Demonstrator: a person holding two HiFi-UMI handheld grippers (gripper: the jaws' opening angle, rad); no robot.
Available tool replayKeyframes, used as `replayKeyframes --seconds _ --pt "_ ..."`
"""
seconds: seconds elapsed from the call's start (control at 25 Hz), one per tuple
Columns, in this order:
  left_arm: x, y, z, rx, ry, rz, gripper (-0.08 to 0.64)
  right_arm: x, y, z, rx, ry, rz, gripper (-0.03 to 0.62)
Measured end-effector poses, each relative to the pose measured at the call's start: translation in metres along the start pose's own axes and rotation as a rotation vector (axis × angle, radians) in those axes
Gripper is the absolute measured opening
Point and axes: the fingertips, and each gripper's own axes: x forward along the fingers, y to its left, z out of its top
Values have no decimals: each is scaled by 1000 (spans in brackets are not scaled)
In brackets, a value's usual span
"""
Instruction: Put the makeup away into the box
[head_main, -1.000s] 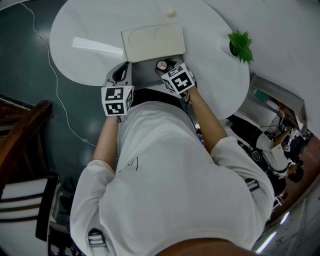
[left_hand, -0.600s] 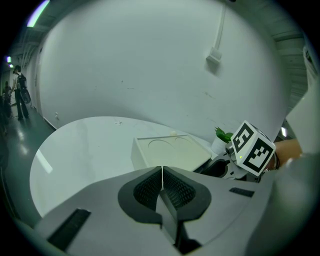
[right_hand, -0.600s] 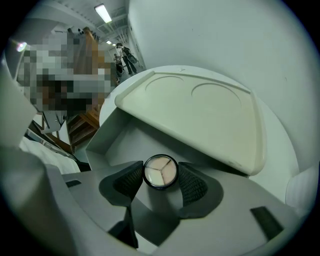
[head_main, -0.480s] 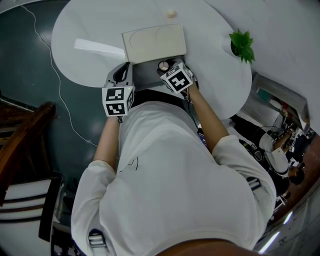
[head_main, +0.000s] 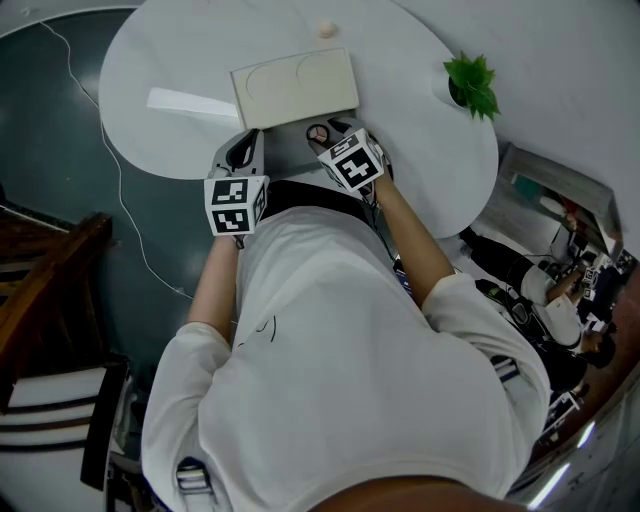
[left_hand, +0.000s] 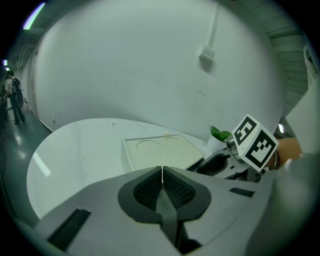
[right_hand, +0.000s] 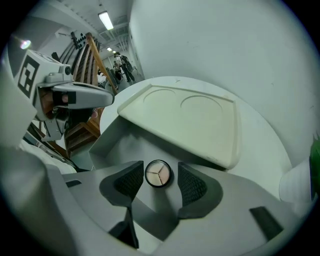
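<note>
A grey box (head_main: 285, 155) with its cream lid (head_main: 295, 88) raised stands on the round white table (head_main: 150, 60), close to the near edge. A round makeup compact (head_main: 317, 132) with pale shades lies on the box floor (right_hand: 125, 142). My right gripper (head_main: 336, 133) hovers over it, open; in the right gripper view the compact (right_hand: 158, 174) sits between the spread pads (right_hand: 192, 184) with a gap on each side. My left gripper (head_main: 242, 148) waits at the box's left edge, shut and empty, its pads (left_hand: 150, 187) pressed together.
A small potted plant (head_main: 472, 88) stands at the table's right. A white strip (head_main: 190, 102) lies left of the lid, and a small pale ball (head_main: 326, 29) lies behind it. A wooden chair (head_main: 40, 290) and a cable (head_main: 120, 190) are on the dark floor to the left.
Both grippers stay at about the same places by the box. The head view has shifted a little.
</note>
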Motion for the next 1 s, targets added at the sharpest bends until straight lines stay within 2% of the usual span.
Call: replayKeyframes --seconds 0.04,0.2,0.24,0.48,0.64,0.84,1.0 --pt "1 -4 0 5 0 -4 25 -5 -3 0 12 -21 -10 194" --pt "7 -28 2 26 -2 -27 25 -30 -17 -5 93 -103 -51 9" --pt "8 -35 2 32 -2 -36 25 -36 -19 -8 112 -117 -53 -2" --pt "18 -80 -2 80 11 -90 25 -64 -20 -40 124 -159 -46 -3" --pt "23 -114 -7 117 27 -127 25 -83 -21 -69 191 -186 -47 -3" --pt "32 -161 -15 164 40 -185 25 -103 -33 -108 240 -202 -97 -3" --pt "37 -197 -19 210 43 -239 25 -126 -49 -127 332 -275 -154 -3"
